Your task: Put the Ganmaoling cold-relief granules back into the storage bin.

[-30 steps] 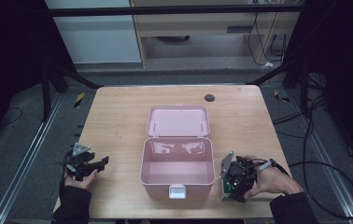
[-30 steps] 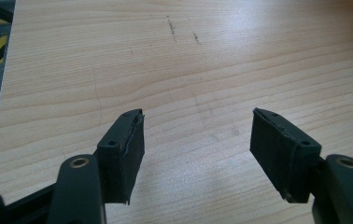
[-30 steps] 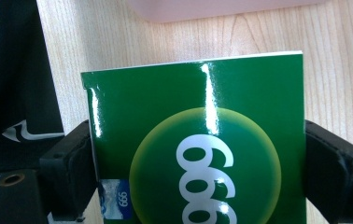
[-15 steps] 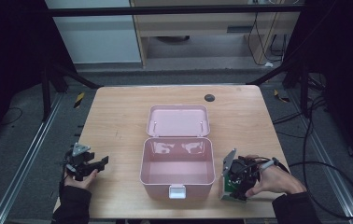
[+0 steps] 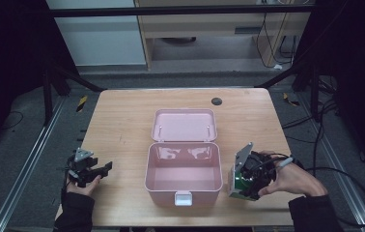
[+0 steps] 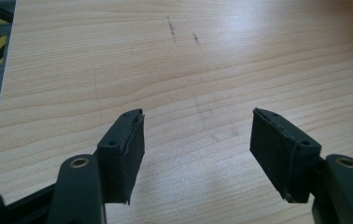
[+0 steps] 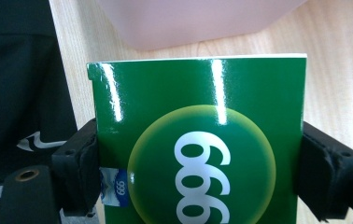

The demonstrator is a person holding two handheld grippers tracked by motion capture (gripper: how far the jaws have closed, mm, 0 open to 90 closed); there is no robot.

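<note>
We see a pale pink storage box [image 5: 183,171] with its pink lid [image 5: 184,124] and a white latch [image 5: 183,197], on a light wood-grain desk [image 5: 118,125] bearing a small dark round disc [image 5: 216,101]. The right hand-held gripper [image 7: 198,172], black-jawed, carries a glossy green carton [image 7: 198,135] with a yellow-green circle, white "999" numerals and a small blue label. The left hand-held gripper [image 6: 198,144] is black. The floor [image 5: 21,159] is dark grey, with yellow-and-black striped tape [image 5: 81,103].

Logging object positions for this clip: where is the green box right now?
The green box is clamped in the right gripper, low over the table's near right side, just right of the open pink case.
</note>
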